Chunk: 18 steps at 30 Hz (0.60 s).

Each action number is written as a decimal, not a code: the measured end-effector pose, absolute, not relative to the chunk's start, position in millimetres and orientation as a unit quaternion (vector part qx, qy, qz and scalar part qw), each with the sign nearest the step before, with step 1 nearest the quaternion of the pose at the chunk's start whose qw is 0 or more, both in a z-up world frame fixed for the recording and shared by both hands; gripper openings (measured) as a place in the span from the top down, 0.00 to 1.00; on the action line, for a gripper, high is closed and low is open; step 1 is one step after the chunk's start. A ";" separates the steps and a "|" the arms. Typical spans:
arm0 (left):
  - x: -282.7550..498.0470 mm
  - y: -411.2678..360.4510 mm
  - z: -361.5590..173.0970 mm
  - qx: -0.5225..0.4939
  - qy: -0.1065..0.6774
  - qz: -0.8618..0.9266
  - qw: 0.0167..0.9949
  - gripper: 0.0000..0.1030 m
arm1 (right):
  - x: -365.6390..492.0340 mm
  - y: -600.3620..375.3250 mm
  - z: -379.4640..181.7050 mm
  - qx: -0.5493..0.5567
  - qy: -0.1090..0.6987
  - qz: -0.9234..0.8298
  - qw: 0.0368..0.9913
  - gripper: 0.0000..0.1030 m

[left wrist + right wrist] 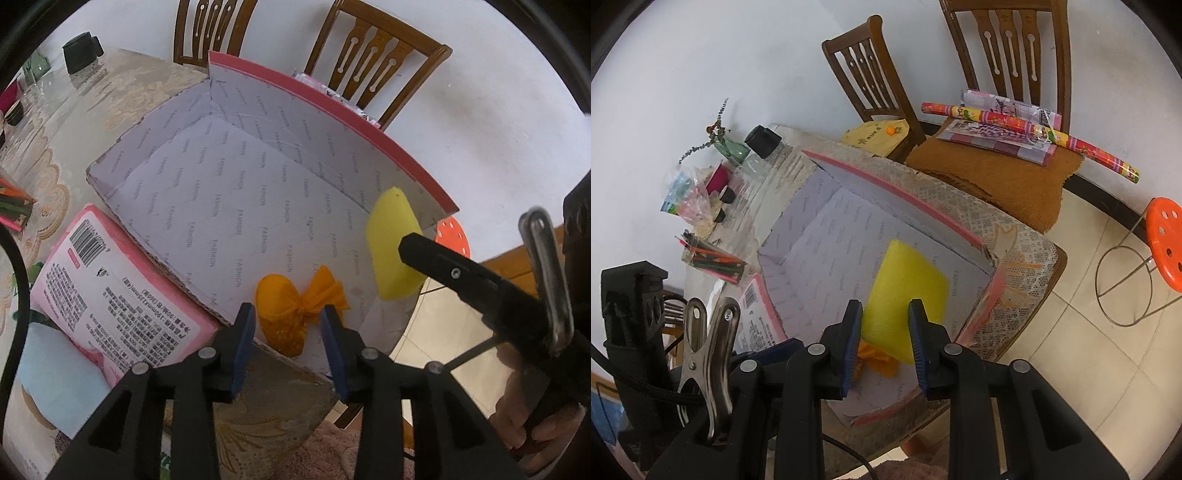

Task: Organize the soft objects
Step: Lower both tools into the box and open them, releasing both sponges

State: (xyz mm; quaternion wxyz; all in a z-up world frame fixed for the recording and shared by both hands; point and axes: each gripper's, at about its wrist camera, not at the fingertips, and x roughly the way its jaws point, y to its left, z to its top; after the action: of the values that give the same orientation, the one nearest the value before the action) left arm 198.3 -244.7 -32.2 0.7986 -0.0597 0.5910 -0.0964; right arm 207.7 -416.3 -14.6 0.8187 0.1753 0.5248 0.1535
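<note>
A table [1027,240] with a lace-patterned cloth is standing against a white wall, and two wooden chairs [1004,66] and an orange stool [1167,251] on the tiled floor are waiting at its far and right sides. On it, a shallow cardboard box [207,192] with pink edges is lying open, with a pink tissue pack [122,295] just beside its left wall. The right gripper [884,332] is squeezing the yellow sponge [908,288] between its pads above the right part of the box, while the left gripper [288,336] is hanging with jaws parted and empty over the orange mesh scrubber [284,314], which is lying in the near corner of the box.
</note>
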 end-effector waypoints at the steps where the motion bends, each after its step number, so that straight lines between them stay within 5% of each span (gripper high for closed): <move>1: 197.7 -245.0 -31.5 -0.059 0.590 -0.096 0.799 0.62 | 207.9 -416.1 -14.9 0.174 0.526 0.152 0.818 0.73; 18: 184.1 -239.1 -16.8 -0.061 0.578 -0.082 0.810 0.61 | 201.2 -412.6 -8.5 0.155 0.512 0.141 0.833 0.56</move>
State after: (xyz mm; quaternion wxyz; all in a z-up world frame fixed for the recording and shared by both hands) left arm 184.1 -239.1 -16.8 0.8097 -0.0611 0.5778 -0.0822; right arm 201.2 -412.6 -8.5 0.8330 0.1553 0.5121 0.1408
